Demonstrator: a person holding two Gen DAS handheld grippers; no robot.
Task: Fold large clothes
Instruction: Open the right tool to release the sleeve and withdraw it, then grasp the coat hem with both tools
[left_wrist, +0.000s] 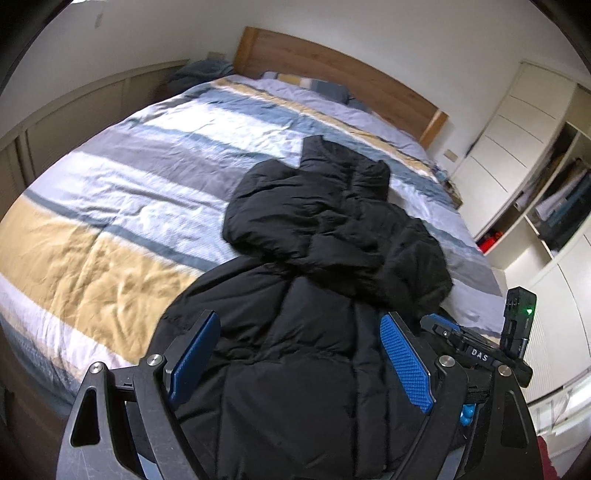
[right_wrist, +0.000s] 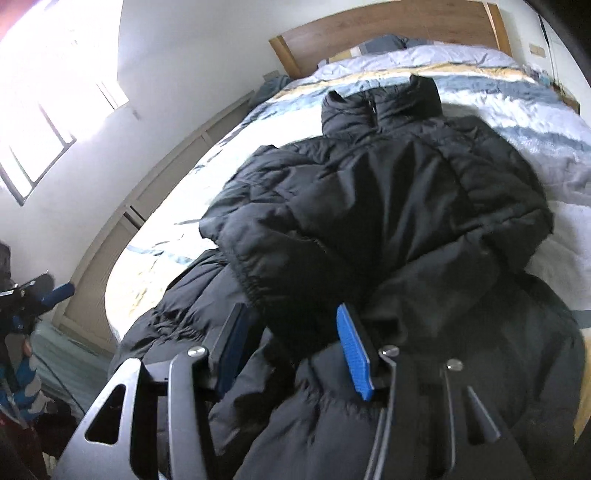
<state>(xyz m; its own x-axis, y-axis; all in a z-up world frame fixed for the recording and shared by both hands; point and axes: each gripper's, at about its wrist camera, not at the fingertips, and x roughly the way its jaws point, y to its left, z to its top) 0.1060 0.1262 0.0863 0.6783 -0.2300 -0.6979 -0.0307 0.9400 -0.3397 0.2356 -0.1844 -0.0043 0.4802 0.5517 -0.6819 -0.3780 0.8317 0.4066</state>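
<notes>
A black puffer jacket (left_wrist: 332, 251) lies on the striped bed, collar toward the headboard, sleeves folded across its chest. It also fills the right wrist view (right_wrist: 388, 192). My left gripper (left_wrist: 299, 354) is open, its blue pads spread wide over the jacket's lower hem, holding nothing. My right gripper (right_wrist: 291, 347) is open just above the jacket's lower part, near a folded sleeve cuff (right_wrist: 251, 280), holding nothing. The right gripper's body shows at the right edge of the left wrist view (left_wrist: 480, 350); the left gripper's shows at the far left of the right wrist view (right_wrist: 33, 291).
The bed has a striped blue, white and yellow duvet (left_wrist: 129, 192) and a wooden headboard (left_wrist: 332, 70). Pillows (left_wrist: 314, 85) lie at its head. A white wardrobe with open shelves (left_wrist: 546, 177) stands right. A low panelled wall (left_wrist: 66, 118) and a bright window (right_wrist: 40, 122) are left.
</notes>
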